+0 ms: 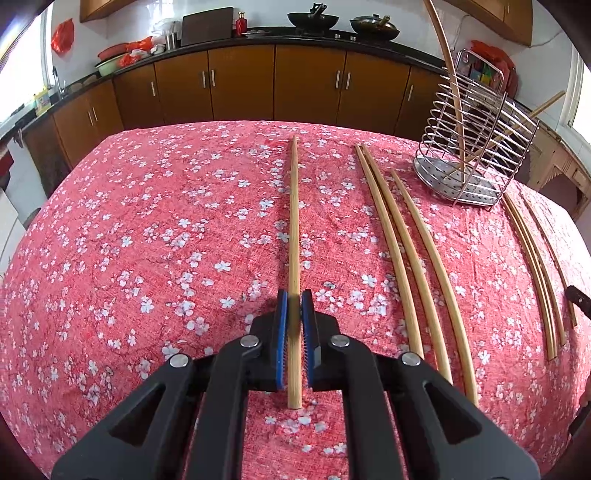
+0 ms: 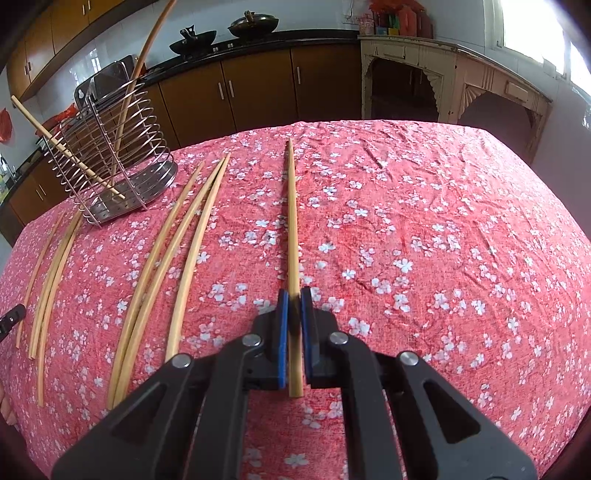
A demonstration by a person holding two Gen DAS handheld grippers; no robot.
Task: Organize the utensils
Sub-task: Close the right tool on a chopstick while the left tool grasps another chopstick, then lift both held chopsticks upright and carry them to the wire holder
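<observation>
Chopsticks are the job here: the left gripper (image 1: 294,297) is clamped on one chopstick (image 1: 293,221) near its thick end, and the right gripper (image 2: 294,295) is clamped on another (image 2: 292,221) the same way. Each stick juts far forward over the bench (image 1: 147,240), so a long lever could twist in the pads. Loose chopsticks (image 1: 391,240) lie nearby, and a swinging tip might snag the wire holder (image 1: 476,147) instead of dropping in.

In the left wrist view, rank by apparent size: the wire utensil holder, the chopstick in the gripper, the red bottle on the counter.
1. Chopstick held in the left gripper: longest, but nearest the camera, so its lead is unsure.
2. Wire utensil holder: bulkiest, close in extent.
3. Red bottle: smallest, though farthest away.
</observation>
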